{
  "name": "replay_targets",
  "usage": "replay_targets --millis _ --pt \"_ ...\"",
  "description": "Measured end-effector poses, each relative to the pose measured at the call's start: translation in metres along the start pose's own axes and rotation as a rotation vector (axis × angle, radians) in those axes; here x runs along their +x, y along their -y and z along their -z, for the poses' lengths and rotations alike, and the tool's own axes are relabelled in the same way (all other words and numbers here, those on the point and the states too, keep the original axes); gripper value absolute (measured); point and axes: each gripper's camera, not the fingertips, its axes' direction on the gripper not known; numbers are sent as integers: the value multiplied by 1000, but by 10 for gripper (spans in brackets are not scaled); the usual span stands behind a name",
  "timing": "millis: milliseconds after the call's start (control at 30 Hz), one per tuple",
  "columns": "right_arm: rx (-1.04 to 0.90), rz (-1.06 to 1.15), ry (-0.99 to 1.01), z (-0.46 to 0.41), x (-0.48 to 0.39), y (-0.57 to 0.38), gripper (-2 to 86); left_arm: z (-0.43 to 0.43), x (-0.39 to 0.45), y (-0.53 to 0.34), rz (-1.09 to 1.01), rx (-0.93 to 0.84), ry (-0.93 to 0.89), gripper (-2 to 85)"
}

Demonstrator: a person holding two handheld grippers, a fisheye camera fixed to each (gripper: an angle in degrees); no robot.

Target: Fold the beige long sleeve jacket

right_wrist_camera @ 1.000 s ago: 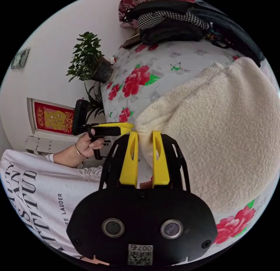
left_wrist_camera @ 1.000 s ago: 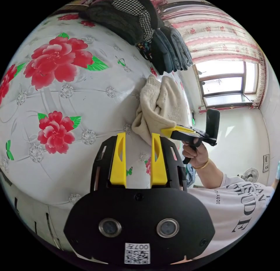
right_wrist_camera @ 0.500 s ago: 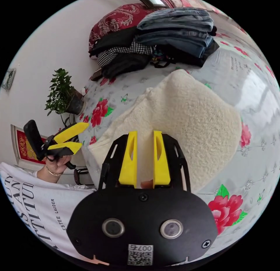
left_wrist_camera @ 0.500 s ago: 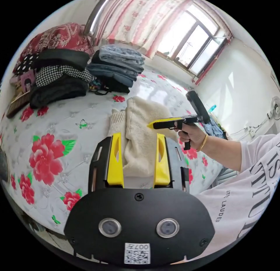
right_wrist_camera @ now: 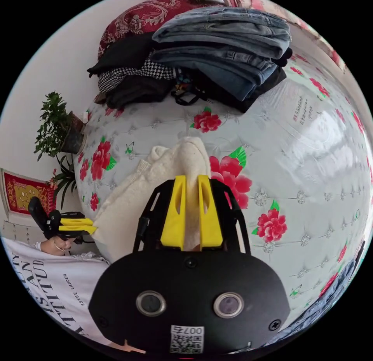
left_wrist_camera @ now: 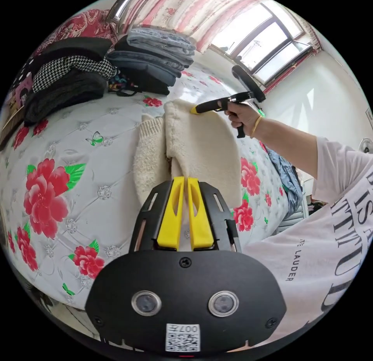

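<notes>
A: Where is the jacket (left_wrist_camera: 194,151) sitting?

B: It is lying on the bed (left_wrist_camera: 89,170), already bunched into a narrow bundle, and both claws are gripping it. The left claw (left_wrist_camera: 185,182) is pinching the near edge, jaws nearly together on the cloth. The right claw (right_wrist_camera: 190,180) is clamping the far end, with fleece squeezed between its jaws.

A: So what is making this step go well?

B: I am judging that they are carrying one end over the other. Both grips are needing to stay firm, and the two ends are wanting to travel level so the thick fleece is not slumping sideways. The cuffed sleeve (left_wrist_camera: 149,153) is poking out along one side, so it is probably needing a tuck before the layers are pressed flat.

A: Anything crowding them?

B: Two stacks of folded clothes are sitting near the far end: jeans (right_wrist_camera: 229,46) and dark clothes (left_wrist_camera: 62,89). The right claw is working fairly close to them, though a strip of bare bed is lying between. The bed edge is running close on the person's side, so cloth could be sliding off there. A plant (right_wrist_camera: 58,124) is standing well apart, by the wall
</notes>
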Motion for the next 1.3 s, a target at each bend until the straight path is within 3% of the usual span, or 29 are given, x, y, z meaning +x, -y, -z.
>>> replay_targets --millis 100,167,233,267,300,333,433,533,667,833,900,1167,1300 --pt "207 100 31 35 -30 -4 58 27 -8 -26 41 83 42 -9" --pt "222 158 82 34 -42 2 58 19 -28 -38 132 46 80 -9" --pt "118 159 99 3 -42 16 63 -25 -54 -40 172 -89 131 -9" --pt "-23 109 81 -33 -33 28 69 -37 -58 -39 173 -120 144 -8" --pt "-172 61 69 -66 -20 36 73 -41 -62 -32 178 -74 150 -7" --pt "-175 58 80 -69 -15 38 76 -41 -67 -20 213 -102 145 -5" --pt "-51 -25 176 -38 15 46 91 -24 -75 -3 236 -123 110 11" --pt "150 -80 308 18 55 19 111 17 -94 -18 336 -2 -29 56" --pt "244 -243 373 65 125 -70 145 51 -122 -48 510 66 -149 106" --pt "170 -497 515 38 174 -201 164 58 -138 -64 628 56 -250 150" --pt "54 -557 619 1 169 -239 165 53 -140 -59 646 47 -301 162" --pt "-14 -613 860 -58 136 -247 105 61 -148 -41 666 37 -398 205" --pt "-203 -420 912 -72 92 -229 75 83 -163 -56 693 41 -400 226"
